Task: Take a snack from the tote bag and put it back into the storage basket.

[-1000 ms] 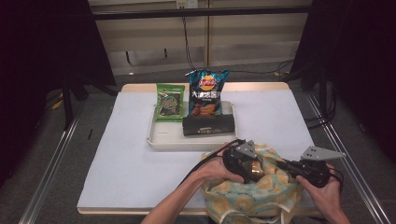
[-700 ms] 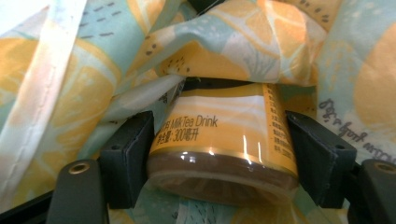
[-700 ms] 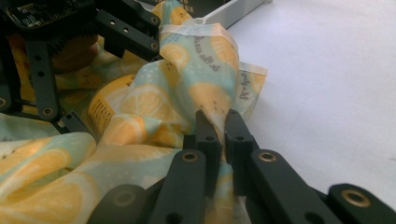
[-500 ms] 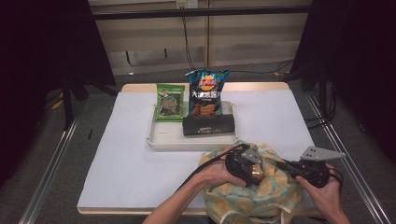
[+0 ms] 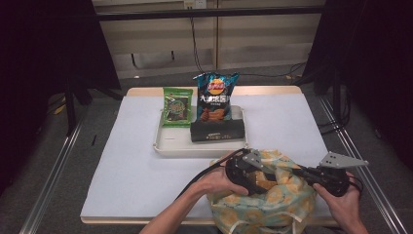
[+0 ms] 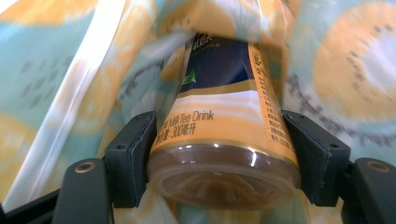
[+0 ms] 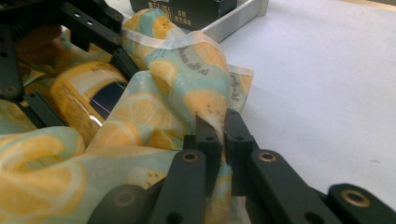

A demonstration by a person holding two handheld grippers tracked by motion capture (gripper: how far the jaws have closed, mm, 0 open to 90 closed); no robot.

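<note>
A cloth bag printed with lemons sits at the table's near edge. My left gripper reaches into its mouth from the left, shut on a milk tea bottle with a yellow and dark blue label. The pads press on both sides of the bottle near its base, and the bag's fabric surrounds it. My right gripper is shut on the bag's rim at the right side and holds the mouth up. The bottle lies between the left gripper's black arms.
Behind the bag stands a white tray holding a green snack packet, a blue chip bag and a black box. A white cover spreads over the table, with bare room on the left and right.
My left gripper with the bottle has shifted slightly toward the near edge, deeper in the bag's mouth. The right gripper has kept still on the rim.
</note>
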